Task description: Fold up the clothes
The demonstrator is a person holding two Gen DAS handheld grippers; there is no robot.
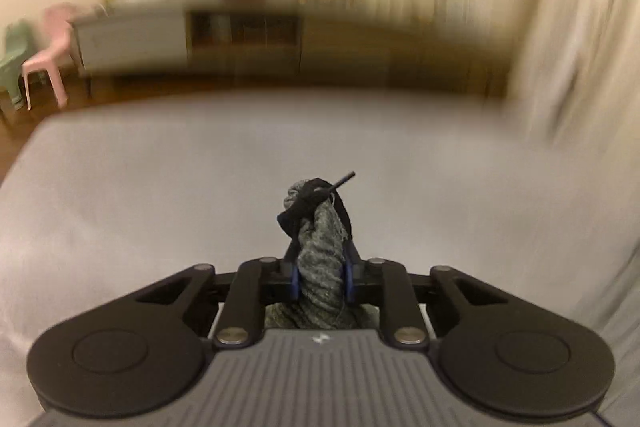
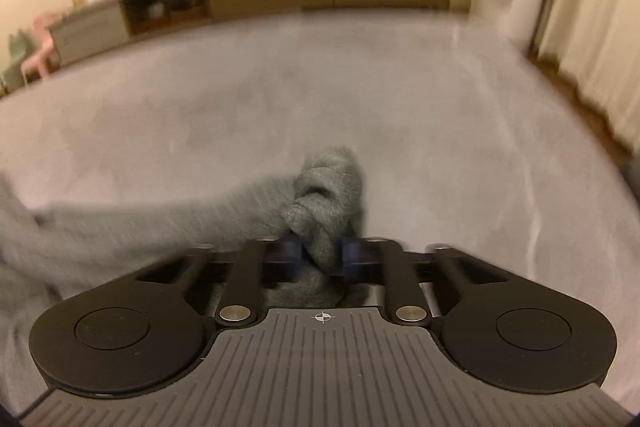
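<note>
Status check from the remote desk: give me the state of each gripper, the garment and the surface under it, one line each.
Left gripper: shut on the grey knit garment.
Right gripper: shut on the grey knit garment.
Grey knit garment: bunched at both grips, unfolded, trailing left from the right gripper.
Black drawstring: sticking out above the left grip.
Pale grey bed sheet: spread, lightly creased.

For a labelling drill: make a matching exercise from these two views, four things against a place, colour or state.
Things:
1. left gripper
2. right gripper
3. small chair
4. curtain

Descriptions:
A. pink, on the floor at far left
B. pale, hanging at the right edge
C. shut on grey fabric with a black drawstring
D. shut on grey fabric that trails off to the left

Pairs: 1-C, 2-D, 3-A, 4-B
</note>
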